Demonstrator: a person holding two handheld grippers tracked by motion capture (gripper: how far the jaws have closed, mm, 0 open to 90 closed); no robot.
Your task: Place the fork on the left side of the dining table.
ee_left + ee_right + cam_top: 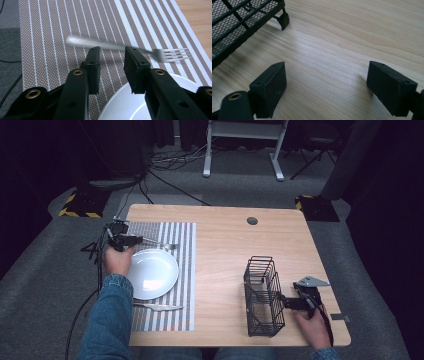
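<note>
High view: The left gripper [131, 240] is held over the far left part of the striped placemat [185, 270], just beyond the white plate [152, 274]. A fork [162, 244] lies on the placemat past the plate's far rim, its handle toward the left gripper and its tines pointing toward the table's middle. The gripper's tips are at the handle end; at this size contact cannot be told. A knife [159, 307] lies on the placemat on the near side of the plate. The right gripper [289, 302] rests low at the near right of the wooden table [225, 250], just beside the black wire basket [263, 296].

Left gripper view: The two black jaws stand partly apart, with a clear gap between the pads. The fork [130, 49] runs crosswise just beyond the jaw tips, handle end at the left and blurred, tines at the right. The handle passes at the tips of both jaws; neither pad presses on it. The striped placemat [62, 27] lies beneath, and the plate [125, 105] shows below the jaws at the lower right.

Right gripper view: The jaws stand wide apart over bare wood [332, 50], with nothing between them. A corner of the basket [242, 20], with one foot, sits at the upper left, apart from the left-hand pad.
</note>
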